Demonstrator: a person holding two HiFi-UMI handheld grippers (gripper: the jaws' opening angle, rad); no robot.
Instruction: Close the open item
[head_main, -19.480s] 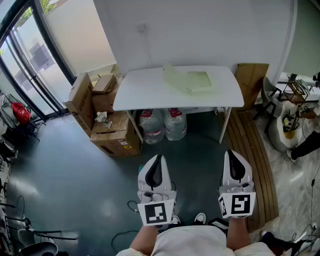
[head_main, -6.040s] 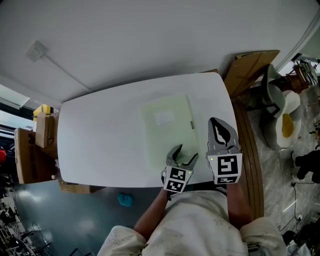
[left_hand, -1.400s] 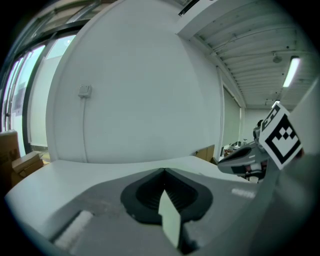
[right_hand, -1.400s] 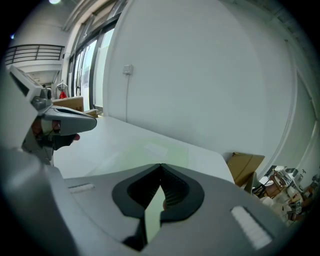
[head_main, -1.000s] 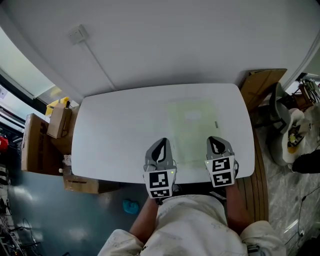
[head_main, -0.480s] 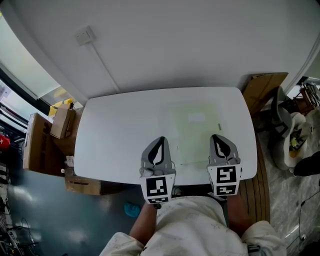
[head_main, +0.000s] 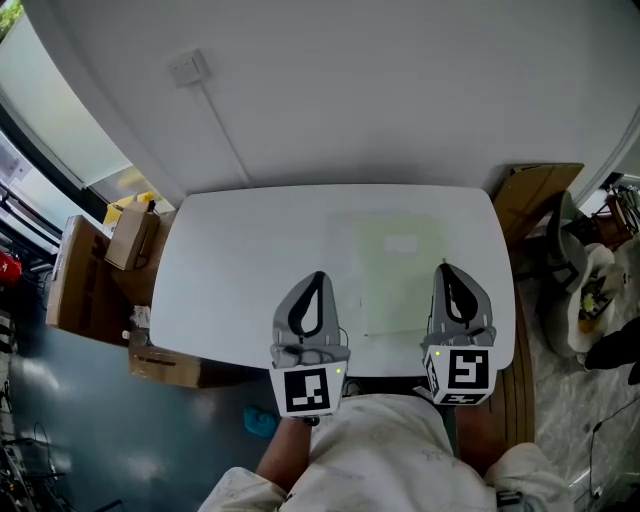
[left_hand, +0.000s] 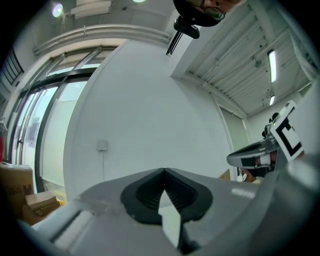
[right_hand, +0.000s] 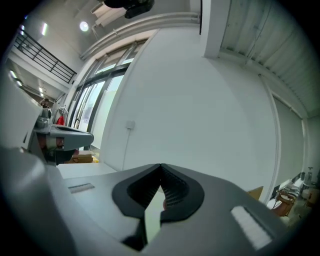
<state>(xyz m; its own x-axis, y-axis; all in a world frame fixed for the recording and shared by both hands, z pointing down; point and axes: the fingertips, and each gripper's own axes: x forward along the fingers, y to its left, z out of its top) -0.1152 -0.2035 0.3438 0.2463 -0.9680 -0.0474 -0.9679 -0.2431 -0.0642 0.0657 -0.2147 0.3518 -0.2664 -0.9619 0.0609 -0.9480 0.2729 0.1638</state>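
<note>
Now higher over the flat green folder (head_main: 398, 270), left gripper (head_main: 318, 275) and right gripper (head_main: 446, 268), jaws clenched, empty.

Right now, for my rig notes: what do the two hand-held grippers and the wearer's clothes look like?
The left hand-held gripper and right hand-held gripper match: grey curved shells, black ribbed pads, and a white cube with black square markers at the rear. The person wears a pale top.

Cardboard boxes (head_main: 82, 290) stand left of the white table (head_main: 230, 275).
</note>
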